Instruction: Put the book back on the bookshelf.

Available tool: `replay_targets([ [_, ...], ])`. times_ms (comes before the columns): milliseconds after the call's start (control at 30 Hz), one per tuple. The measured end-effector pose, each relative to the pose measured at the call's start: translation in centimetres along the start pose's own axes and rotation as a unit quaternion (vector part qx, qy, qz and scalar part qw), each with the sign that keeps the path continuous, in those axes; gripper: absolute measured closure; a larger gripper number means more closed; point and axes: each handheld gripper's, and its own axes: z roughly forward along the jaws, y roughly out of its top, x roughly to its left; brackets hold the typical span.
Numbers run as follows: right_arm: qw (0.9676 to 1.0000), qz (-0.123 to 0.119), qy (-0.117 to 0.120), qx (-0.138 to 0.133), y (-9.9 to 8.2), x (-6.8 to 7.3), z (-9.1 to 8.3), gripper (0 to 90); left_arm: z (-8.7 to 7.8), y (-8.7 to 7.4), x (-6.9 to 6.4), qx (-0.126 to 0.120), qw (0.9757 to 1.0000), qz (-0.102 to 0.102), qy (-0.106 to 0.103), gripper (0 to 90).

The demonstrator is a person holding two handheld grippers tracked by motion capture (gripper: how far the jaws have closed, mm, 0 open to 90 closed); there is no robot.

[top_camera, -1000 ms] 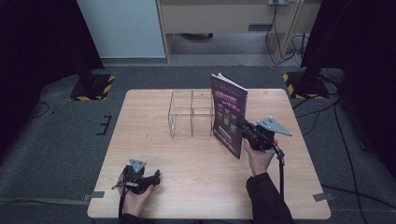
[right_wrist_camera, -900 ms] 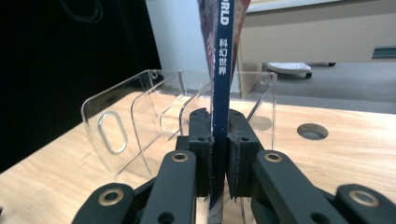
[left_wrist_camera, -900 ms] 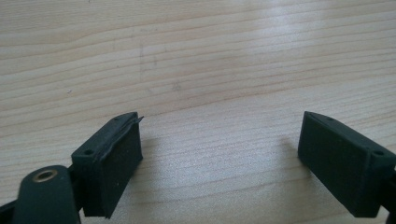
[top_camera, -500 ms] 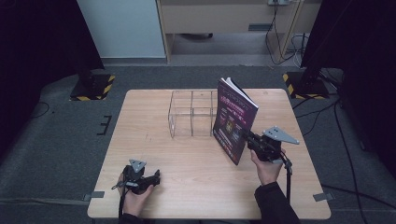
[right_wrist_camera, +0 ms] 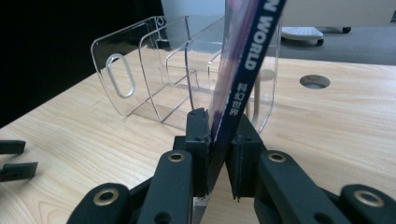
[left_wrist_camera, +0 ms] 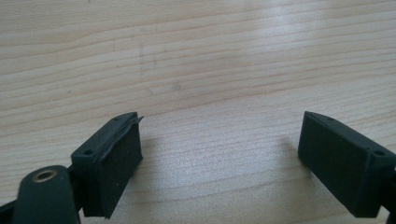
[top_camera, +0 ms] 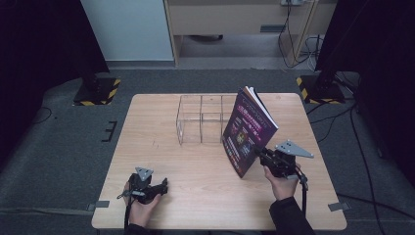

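Note:
A dark purple magazine (top_camera: 247, 132) stands tilted on the right half of the table, its lower corner near the wood. My right gripper (top_camera: 258, 152) is shut on its spine edge; in the right gripper view the blue spine (right_wrist_camera: 243, 70) rises between the two black jaws. A clear acrylic rack (top_camera: 203, 120) with several slots stands just left of the magazine, also seen as the clear rack (right_wrist_camera: 154, 70) behind the spine. My left gripper (top_camera: 164, 186) rests low on the table at the front left, open, with bare wood between its pads (left_wrist_camera: 112, 158).
The wooden table (top_camera: 156, 147) has bare surface between the two hands. A round cable hole (right_wrist_camera: 314, 81) lies in the tabletop beyond the rack. Black stand bases with yellow-black stripes (top_camera: 95, 90) sit on the floor past the far corners.
My right gripper has drawn the magazine back toward the front right, away from the rack, and tilted it more. The left gripper has stayed put.

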Motion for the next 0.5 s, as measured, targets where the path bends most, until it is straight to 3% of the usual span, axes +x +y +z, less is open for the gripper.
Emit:
replay_targets([
  [233,1.0,-0.007,-0.004,0.004,-0.2,0.1,-0.2,77.4,0.0,0.0,0.0,0.0,1.0,0.0,0.0,12.4],
  [500,0.9995,-0.005,-0.009,-0.029,1.6,0.0,-0.6,72.0,0.0,0.0,0.0,0.001,1.0,0.001,-0.001,11.7],
])
